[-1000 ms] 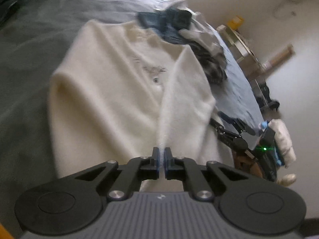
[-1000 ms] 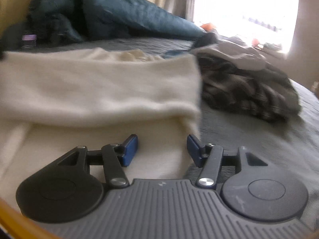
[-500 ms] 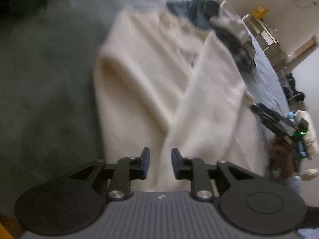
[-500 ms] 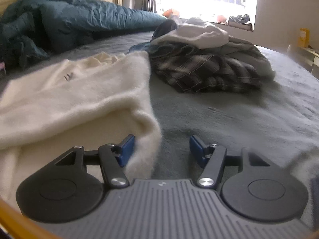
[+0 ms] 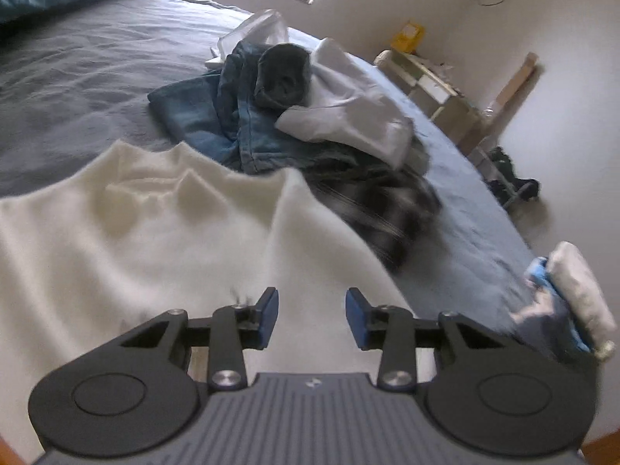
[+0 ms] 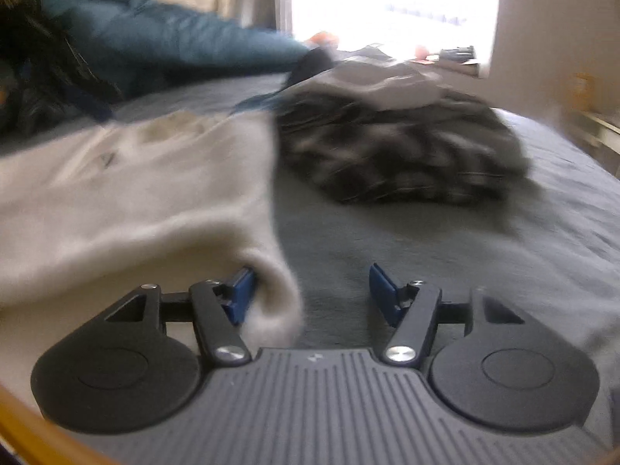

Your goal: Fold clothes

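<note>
Left gripper [image 5: 312, 312] hovering wide over sweater [image 5: 155, 232]; right gripper [image 6: 312, 290] gaping wide, sweater fold [image 6: 271, 294] touching its left finger [image 6: 240, 292].

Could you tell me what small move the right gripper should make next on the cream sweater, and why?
Probably close the right gripper on the folded edge of the cream sweater. Its jaws stand open, and the rolled edge of the sweater sits between them against the left blue pad. The left gripper is open above the sweater too, holding nothing.
</note>
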The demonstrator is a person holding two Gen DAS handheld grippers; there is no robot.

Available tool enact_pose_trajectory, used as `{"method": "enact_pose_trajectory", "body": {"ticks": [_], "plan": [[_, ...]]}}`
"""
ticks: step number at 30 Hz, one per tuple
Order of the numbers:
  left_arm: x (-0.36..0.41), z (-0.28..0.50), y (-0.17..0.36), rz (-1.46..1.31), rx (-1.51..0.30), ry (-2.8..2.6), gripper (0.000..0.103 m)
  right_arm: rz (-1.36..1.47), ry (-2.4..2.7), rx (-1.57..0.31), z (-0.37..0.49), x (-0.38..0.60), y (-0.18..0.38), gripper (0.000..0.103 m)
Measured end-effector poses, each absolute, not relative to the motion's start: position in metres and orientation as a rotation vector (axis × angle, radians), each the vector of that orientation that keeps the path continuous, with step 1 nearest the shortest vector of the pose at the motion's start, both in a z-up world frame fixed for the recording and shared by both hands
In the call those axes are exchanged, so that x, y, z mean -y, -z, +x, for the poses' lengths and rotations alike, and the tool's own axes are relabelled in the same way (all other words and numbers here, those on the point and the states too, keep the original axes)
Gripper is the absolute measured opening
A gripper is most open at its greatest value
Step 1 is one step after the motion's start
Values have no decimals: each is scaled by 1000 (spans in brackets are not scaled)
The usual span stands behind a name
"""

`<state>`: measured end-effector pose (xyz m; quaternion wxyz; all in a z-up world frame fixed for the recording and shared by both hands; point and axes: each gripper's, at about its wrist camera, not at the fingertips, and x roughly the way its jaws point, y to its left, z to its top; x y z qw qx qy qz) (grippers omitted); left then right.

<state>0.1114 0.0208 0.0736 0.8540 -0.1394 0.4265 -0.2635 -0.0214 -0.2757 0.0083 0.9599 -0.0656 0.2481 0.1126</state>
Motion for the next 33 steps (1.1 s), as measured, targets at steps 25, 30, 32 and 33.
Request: {"method": "enact_pose_trajectory", "body": {"ticks": [25,30,32,33], "plan": [[24,261,-5,-470,-956,589,12,-486,-421,-373,-44,228,6,26],[23,228,-49,-278,-847,462,19,-572,-447,-376,-57,232,2,26],[45,191,-84,41,-626,284,26,-544,-476,-387,-58,243,-6,26],[59,173,-95,195,-523,256,31,-514,-494,-396,-59,251,-11,27]]}}
